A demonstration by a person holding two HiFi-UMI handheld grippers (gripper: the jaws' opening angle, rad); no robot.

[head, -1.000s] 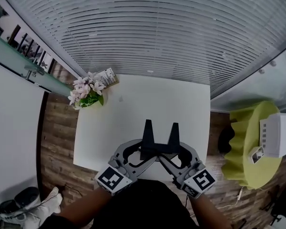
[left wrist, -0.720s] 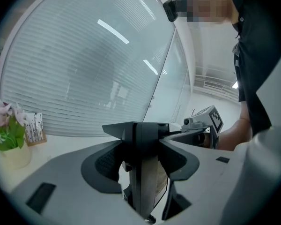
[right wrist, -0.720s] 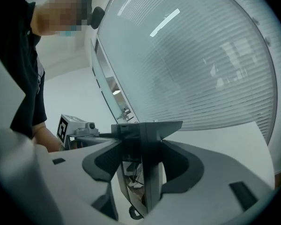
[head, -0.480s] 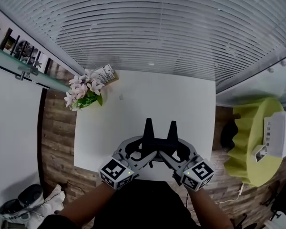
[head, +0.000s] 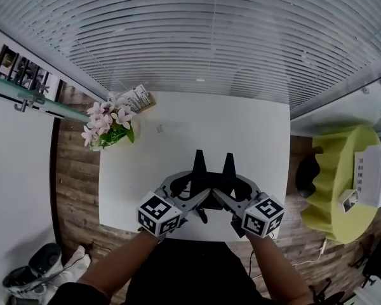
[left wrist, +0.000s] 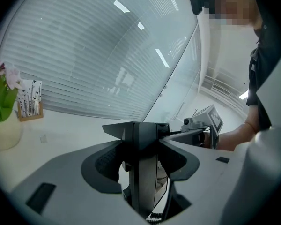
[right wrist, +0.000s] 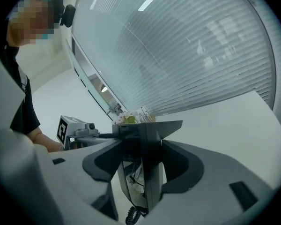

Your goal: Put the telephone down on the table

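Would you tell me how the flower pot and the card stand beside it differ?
The flower pot is round and cream, with pink blooms and green leaves; the card stand is a flat white card, printed black, in a wooden base. The flower pot is bulkier than the card stand. Both sit at the table's far left corner.

White table (head: pixel 178 138), slatted blinds (head: pixel 216 37) behind, wood-plank floor (head: pixel 73 176), lime-green seat (head: pixel 336 183), perhaps a chair, potted flowers (head: pixel 105 122)

Open table (head: pixel 235 129) ahead, flower pot (head: pixel 108 126) — far-left corner
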